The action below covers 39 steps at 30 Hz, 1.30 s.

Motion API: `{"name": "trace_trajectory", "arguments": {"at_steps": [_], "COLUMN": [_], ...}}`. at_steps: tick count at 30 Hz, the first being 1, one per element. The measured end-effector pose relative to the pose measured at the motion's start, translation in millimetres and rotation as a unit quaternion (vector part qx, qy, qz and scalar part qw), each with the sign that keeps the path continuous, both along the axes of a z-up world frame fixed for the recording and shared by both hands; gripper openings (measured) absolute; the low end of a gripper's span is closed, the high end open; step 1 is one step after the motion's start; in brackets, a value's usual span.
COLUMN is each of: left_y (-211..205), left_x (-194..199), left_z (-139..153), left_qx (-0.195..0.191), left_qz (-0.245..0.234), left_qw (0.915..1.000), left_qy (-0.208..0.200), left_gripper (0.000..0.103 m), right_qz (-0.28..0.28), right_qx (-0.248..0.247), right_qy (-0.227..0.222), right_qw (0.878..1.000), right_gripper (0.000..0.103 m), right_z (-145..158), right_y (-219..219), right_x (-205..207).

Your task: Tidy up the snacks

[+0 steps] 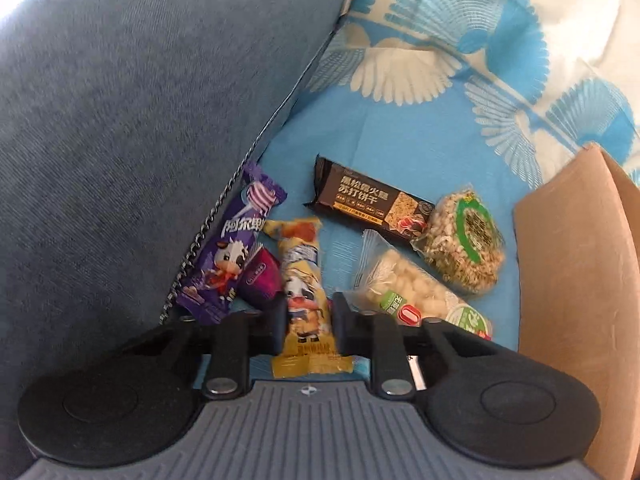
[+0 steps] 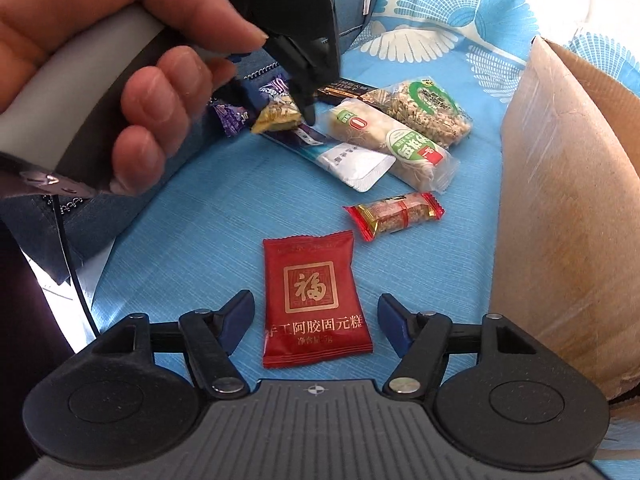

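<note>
My left gripper (image 1: pixel 310 308) is shut on a yellow cartoon-cow snack packet (image 1: pixel 304 280), with its black fingers pressing both sides of the packet low down. The right wrist view shows that gripper (image 2: pixel 298 110) pointing down at the snack pile with the yellow packet (image 2: pixel 276 118) at its tips. My right gripper (image 2: pixel 316 320) is open, and a red foil packet (image 2: pixel 314 300) lies flat between its blue pads with a gap on each side. The cardboard box (image 2: pixel 560 220) stands at the right.
On the blue patterned cloth (image 1: pixel 420 140) lie a purple candy packet (image 1: pixel 236 248), a black cracker bar (image 1: pixel 372 204), a round rice cake (image 1: pixel 464 240), a clear puff pack (image 1: pixel 408 292), a white sachet (image 2: pixel 348 160) and a red-gold candy (image 2: pixel 394 214). A blue cushion (image 1: pixel 140 120) borders the left.
</note>
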<state>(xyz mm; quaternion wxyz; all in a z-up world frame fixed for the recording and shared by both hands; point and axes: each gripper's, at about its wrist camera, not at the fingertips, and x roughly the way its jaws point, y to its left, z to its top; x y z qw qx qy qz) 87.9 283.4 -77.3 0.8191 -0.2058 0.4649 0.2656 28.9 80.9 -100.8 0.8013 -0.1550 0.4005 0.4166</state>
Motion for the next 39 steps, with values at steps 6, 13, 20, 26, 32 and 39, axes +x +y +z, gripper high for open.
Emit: {"name": "trace_trajectory", "arguments": {"at_steps": [6, 13, 20, 26, 32, 39], "left_y": [-1.8, -3.5, -27.1, -33.8, -30.1, -38.5], "left_x": [-22.2, -63.6, -82.3, -88.6, -86.5, -79.9], "left_z": [11.3, 36.4, 40.2, 28.9, 25.9, 22.9], "left_qx": [0.013, -0.057, -0.079, -0.071, -0.081, -0.087], "left_qz": [-0.034, -0.047, -0.075, -0.049, -0.036, -0.069], "left_qw": [0.9993, 0.9946, 0.9930, 0.9961, 0.9955, 0.9936], "left_qy": [-0.007, -0.074, -0.047, -0.020, -0.031, -0.016], "left_gripper": [0.012, 0.012, 0.012, 0.025, 0.035, 0.030], "right_qz": [-0.004, -0.022, -0.016, -0.018, -0.024, -0.026], "right_qx": [0.013, 0.032, 0.033, 0.030, 0.026, 0.023], "right_qy": [-0.001, 0.003, -0.004, 0.000, 0.006, 0.008], "right_qw": [1.000, 0.999, 0.999, 0.999, 0.999, 0.999], "right_gripper": [0.051, 0.049, 0.049, 0.052, 0.052, 0.052], "right_z": [2.5, 4.5, 7.2, 6.3, 5.0, 3.4], "right_y": [-3.2, -10.0, -13.0, -10.9, -10.0, -9.7], "right_x": [-2.1, -2.1, -6.9, -5.3, -4.9, -4.6]}}
